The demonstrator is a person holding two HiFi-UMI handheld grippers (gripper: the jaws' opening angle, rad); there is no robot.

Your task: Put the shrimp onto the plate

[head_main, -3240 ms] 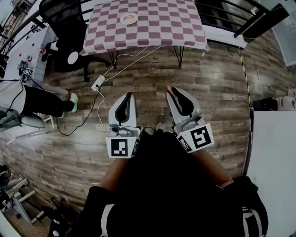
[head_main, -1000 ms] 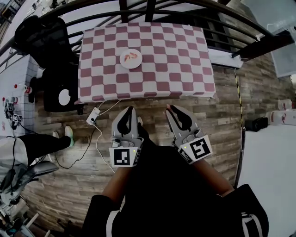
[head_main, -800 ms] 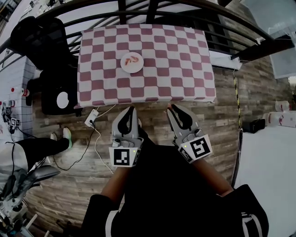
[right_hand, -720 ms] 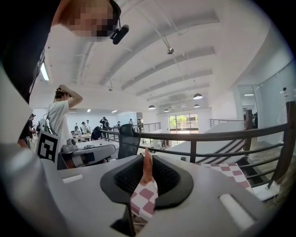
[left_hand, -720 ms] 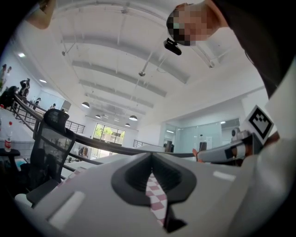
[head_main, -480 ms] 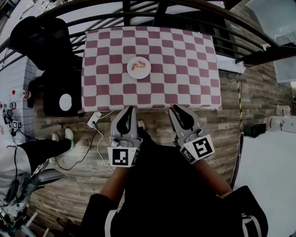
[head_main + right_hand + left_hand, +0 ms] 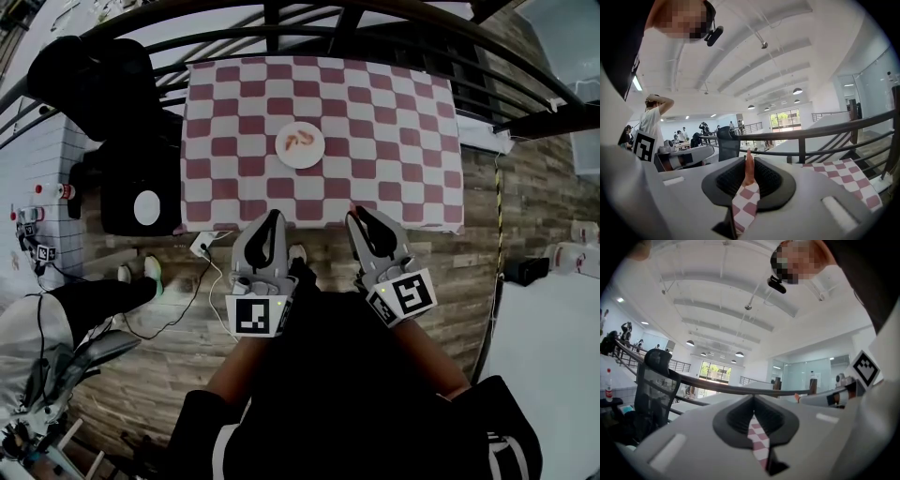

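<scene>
A white plate [image 7: 285, 156] with shrimp [image 7: 300, 141] on it lies on the red-and-white checked table [image 7: 394, 141], left of the middle. My right gripper [image 7: 356, 214] [image 7: 748, 157] hovers at the table's near edge, shut on an orange shrimp [image 7: 748, 168] that sticks up between its pads. My left gripper [image 7: 272, 216] [image 7: 753, 401] is beside it, just short of the same edge, jaws together with nothing in them. Both point towards the table, with the plate farther in.
A black office chair [image 7: 89, 70] and a black box with a white disc [image 7: 141, 202] stand left of the table. A power strip [image 7: 202, 246] with cables lies on the wooden floor. A dark railing [image 7: 328, 19] runs behind the table. A person's legs [image 7: 94, 300] are at left.
Both grippers have moved forward to the table's near edge, and the table and plate now sit closer in the head view. The right gripper still holds the shrimp.
</scene>
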